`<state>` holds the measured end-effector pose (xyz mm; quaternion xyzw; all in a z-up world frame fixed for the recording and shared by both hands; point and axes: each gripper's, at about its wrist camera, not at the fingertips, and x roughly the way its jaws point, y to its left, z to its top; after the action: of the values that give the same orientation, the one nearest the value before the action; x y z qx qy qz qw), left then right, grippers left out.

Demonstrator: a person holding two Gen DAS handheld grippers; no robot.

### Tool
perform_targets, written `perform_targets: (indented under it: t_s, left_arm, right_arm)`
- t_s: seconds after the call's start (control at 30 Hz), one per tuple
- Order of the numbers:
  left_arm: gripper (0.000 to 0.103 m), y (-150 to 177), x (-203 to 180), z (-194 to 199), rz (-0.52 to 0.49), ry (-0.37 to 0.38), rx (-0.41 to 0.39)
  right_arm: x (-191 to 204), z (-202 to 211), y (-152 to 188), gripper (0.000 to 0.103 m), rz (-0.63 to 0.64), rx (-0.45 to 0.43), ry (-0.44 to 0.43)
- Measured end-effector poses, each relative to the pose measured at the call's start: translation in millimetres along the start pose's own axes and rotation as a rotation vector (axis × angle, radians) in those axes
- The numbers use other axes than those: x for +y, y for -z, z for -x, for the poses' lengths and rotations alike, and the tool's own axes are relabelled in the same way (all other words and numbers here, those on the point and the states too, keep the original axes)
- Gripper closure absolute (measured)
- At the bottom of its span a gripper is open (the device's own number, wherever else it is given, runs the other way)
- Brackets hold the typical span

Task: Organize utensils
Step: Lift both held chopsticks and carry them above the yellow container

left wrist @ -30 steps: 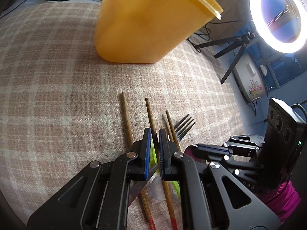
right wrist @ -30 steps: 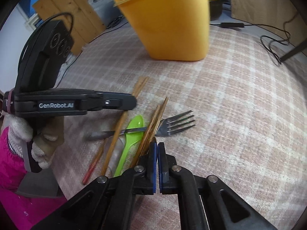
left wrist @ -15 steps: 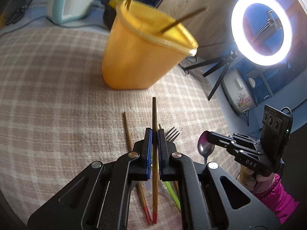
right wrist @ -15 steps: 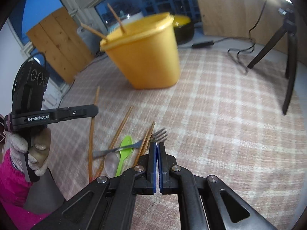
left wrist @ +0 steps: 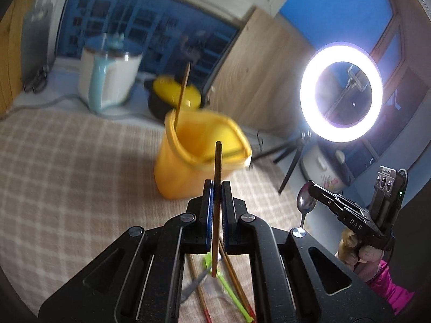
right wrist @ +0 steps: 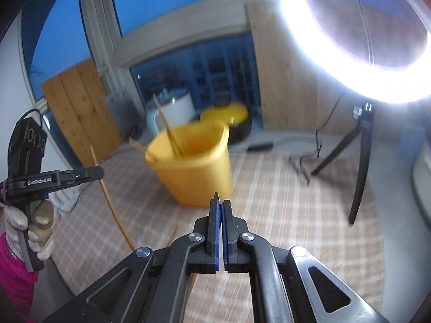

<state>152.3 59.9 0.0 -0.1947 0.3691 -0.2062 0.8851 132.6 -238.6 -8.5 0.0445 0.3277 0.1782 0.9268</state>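
Observation:
My left gripper (left wrist: pixel 217 185) is shut on a wooden chopstick (left wrist: pixel 217 161) and holds it upright above the table, short of the yellow tub (left wrist: pixel 194 167). The tub holds two chopsticks (right wrist: pixel 168 129). My right gripper (right wrist: pixel 221 206) is shut on a metal spoon; only its thin edge (right wrist: pixel 216 194) shows there, and its bowl (left wrist: pixel 305 203) shows in the left wrist view beside the right gripper (left wrist: pixel 317 191). More chopsticks (left wrist: pixel 234 274), a green plastic spoon (left wrist: pixel 229 288) and a fork handle (left wrist: pixel 195 285) lie on the checked cloth below my left gripper.
A ring light (left wrist: pixel 340 91) on a tripod (right wrist: pixel 361 167) stands at the right. A white and blue kettle (left wrist: pixel 107 80) and a yellow-lidded pot (left wrist: pixel 175 97) stand behind the tub. A cable (right wrist: pixel 304 161) lies on the cloth near the tripod.
Both grippers have lifted off the table and tilted up toward the tub, the left with the chopstick, the right with the spoon. The utensil pile has dropped out of the right wrist view.

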Motion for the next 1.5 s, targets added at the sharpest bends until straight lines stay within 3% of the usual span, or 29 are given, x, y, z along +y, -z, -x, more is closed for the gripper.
perform_targets:
  t_s: [0.47,0.73,1.13,1.33,1.5]
  left_arm:
    - [0.100,-72,-3,47,-0.074,-0.059,-0.208]
    - [0.100,-107,11,50,-0.044,-0.072,-0.262]
    - [0.100,-125,23,15,0.021,-0.081,-0.272]
    - [0.100,-119,25,-4,0.028,-0.078,-0.233]
    - [0.100,-110,25,-15,0.030,-0.075,-0.201]
  right_arm:
    - [25,0,-74,0.103,0.075,-0.165,0.068]
    - [40,-22,-105,0.103,0.130,-0.209,0.139]
    - [58,-60,-130,0.103,0.149,-0.270,0.258]
    - [60,-87,-128,0.103,0.169,-0.245,0.287]
    - [52,-103,-121,0.103,0.142,-0.201,0.262]
